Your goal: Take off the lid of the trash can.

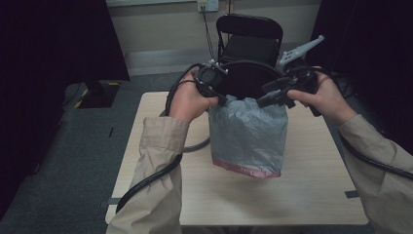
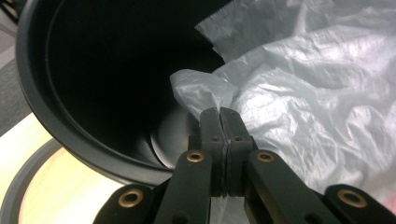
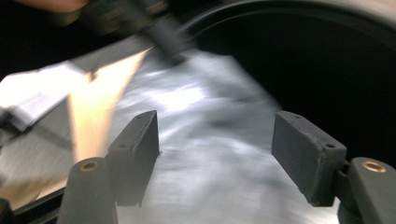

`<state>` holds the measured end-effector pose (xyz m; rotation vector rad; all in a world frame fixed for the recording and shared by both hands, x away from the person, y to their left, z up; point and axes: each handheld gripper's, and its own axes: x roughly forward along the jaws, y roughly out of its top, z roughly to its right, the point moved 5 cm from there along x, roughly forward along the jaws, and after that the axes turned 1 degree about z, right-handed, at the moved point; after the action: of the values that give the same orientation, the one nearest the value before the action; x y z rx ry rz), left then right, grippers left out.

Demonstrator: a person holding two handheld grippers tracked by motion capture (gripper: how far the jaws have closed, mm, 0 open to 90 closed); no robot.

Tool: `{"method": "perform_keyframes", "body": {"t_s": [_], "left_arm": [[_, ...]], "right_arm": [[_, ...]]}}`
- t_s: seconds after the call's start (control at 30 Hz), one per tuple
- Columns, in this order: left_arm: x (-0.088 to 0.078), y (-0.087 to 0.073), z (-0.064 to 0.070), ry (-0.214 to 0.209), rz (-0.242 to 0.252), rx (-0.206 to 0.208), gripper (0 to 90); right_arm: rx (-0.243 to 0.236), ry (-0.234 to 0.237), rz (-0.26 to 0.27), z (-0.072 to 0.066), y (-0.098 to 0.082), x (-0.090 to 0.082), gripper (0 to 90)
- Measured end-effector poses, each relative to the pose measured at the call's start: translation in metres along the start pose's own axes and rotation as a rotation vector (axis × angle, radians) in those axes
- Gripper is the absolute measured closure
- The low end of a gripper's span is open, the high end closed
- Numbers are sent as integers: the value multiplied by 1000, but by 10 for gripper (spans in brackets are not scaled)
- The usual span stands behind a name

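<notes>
Above the middle of the pale wooden table (image 1: 160, 126), a thin grey plastic bag (image 1: 248, 134) with a pink band along its bottom edge hung in front of a black round bin (image 1: 248, 78), its mouth gathered at the bin's rim and its bottom reaching down toward the tabletop. The left gripper (image 1: 216, 90), held in the person's left hand (image 1: 187, 102), had its jaws pressed together on a fold of the bag's upper edge; in the left gripper view the film bunched up right at the closed pads (image 2: 219, 123), just beside the dark opening of the bin (image 2: 107, 88). That pinch seemed meant to anchor one side of the bag's mouth so the other side could be pulled wide. The right gripper (image 1: 277, 95), in the right hand (image 1: 324, 97), stood with its jaws spread, the pads apart over the crinkled film (image 3: 210, 154) and pressing on nothing, though the blur there left it unclear whether they brushed the bag. Judging by the pose, the work in hand was fitting the bag over the bin's rim as a liner, with the right side free to take a fresh hold farther along the edge. A black folding chair (image 1: 251, 34) stood behind the table.
</notes>
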<state>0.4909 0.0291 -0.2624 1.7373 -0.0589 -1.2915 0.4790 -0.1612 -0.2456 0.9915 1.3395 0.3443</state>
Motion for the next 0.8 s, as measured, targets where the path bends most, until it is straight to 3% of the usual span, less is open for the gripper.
{"method": "perform_keyframes", "body": {"t_s": [0.07, 0.2, 0.37, 0.63, 0.73, 0.8], "left_arm": [[2, 1, -1, 18, 14, -1, 900], [2, 1, -2, 30, 13, 1, 900], [0, 0, -2, 23, 18, 3, 900], [-5, -1, -4, 7, 21, 0, 900], [-7, 0, -5, 8, 39, -2, 892], [-8, 2, -6, 17, 63, -27, 783]], "right_arm": [[-23, 13, -39, -6, -2, 9, 354], [10, 72, -61, -9, -4, 18, 496], [32, 107, -78, -10, -5, 20, 605], [49, 105, -22, -11, 2, 12, 813], [72, 83, 1, -7, 6, 9, 881], [102, 45, 27, -1, 7, 8, 894]]}}
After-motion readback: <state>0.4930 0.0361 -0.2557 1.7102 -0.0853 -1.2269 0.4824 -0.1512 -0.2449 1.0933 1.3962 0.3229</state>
